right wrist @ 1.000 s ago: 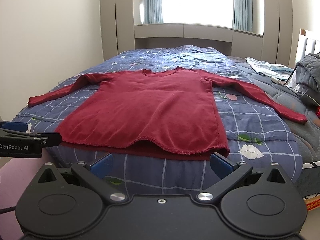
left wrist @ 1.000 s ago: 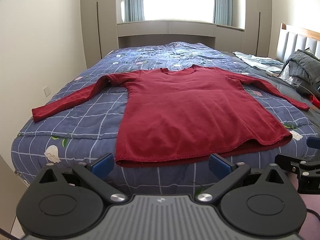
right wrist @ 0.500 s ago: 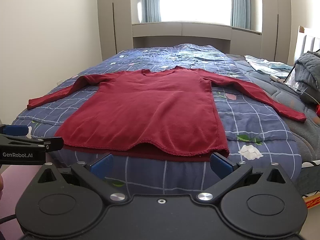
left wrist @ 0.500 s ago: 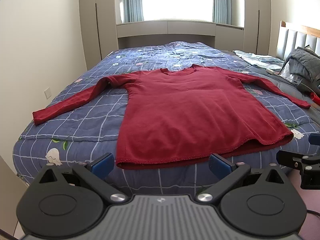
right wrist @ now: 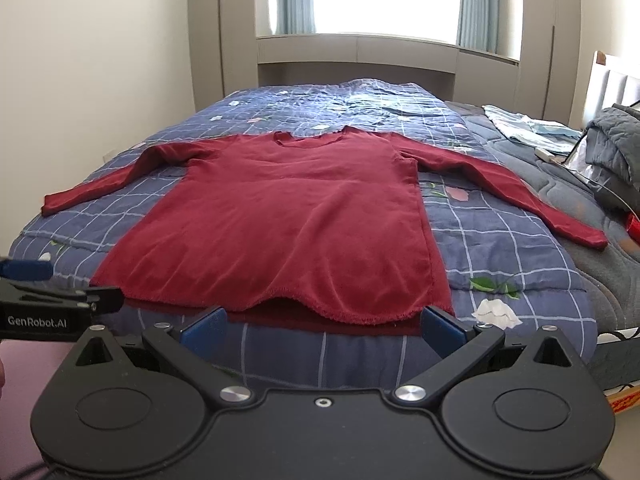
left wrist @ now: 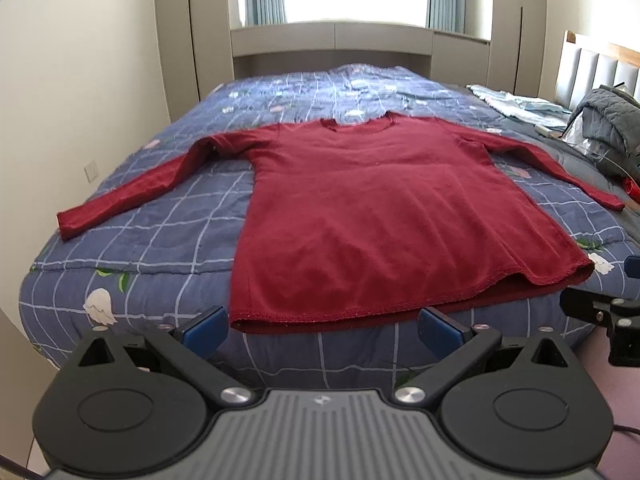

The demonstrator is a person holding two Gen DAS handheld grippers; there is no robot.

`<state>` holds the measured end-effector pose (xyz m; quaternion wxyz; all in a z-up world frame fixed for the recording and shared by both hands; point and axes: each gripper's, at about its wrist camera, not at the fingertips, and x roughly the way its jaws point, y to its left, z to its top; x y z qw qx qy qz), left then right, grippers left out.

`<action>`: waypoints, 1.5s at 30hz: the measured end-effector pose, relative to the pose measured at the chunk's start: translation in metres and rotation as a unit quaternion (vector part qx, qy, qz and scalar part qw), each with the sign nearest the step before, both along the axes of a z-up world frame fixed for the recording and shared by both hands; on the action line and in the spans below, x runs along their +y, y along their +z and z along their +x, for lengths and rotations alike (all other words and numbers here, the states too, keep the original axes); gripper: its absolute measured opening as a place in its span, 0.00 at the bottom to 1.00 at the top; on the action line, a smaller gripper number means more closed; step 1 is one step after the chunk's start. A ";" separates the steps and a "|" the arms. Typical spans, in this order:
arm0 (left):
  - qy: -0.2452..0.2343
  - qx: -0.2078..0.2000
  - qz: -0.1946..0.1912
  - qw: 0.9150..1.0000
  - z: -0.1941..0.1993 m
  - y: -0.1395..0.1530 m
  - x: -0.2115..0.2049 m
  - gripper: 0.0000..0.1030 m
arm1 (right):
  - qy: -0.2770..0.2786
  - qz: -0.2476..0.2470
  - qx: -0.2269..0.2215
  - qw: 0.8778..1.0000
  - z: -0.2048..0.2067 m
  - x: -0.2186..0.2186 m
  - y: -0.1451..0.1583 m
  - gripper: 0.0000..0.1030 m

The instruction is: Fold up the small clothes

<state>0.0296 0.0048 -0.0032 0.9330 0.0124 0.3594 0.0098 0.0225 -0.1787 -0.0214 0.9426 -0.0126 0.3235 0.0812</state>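
Note:
A dark red long-sleeved top [left wrist: 384,216] lies flat on the bed, face up, both sleeves spread out, its hem at the near edge. It also shows in the right wrist view [right wrist: 296,216]. My left gripper [left wrist: 322,330] is open and empty, just short of the hem's left part. My right gripper [right wrist: 322,328] is open and empty, just short of the hem's right part. Each gripper shows at the edge of the other's view, the right one [left wrist: 612,312] and the left one [right wrist: 48,300].
The bed has a blue checked quilt [left wrist: 160,236]. A grey jacket [left wrist: 612,120] and pale folded cloth [left wrist: 516,104] lie at the right by the headboard. A wall runs along the left side, cupboards and a window at the back.
Both grippers have moved a little closer to the bed and slightly up. The top has not moved. Both stay open.

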 end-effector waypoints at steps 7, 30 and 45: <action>0.022 0.031 0.000 0.999 0.034 -0.004 0.011 1.00 | -0.005 -0.001 -0.001 1.000 0.026 0.008 0.006 1.00; 0.007 0.025 -0.001 1.000 0.308 0.019 -0.043 1.00 | -0.184 0.070 -0.038 0.980 0.234 -0.164 -0.027 1.00; -0.065 0.038 -0.012 0.997 0.482 -0.044 -0.166 1.00 | -0.396 0.131 0.000 0.909 0.253 -0.334 -0.085 0.99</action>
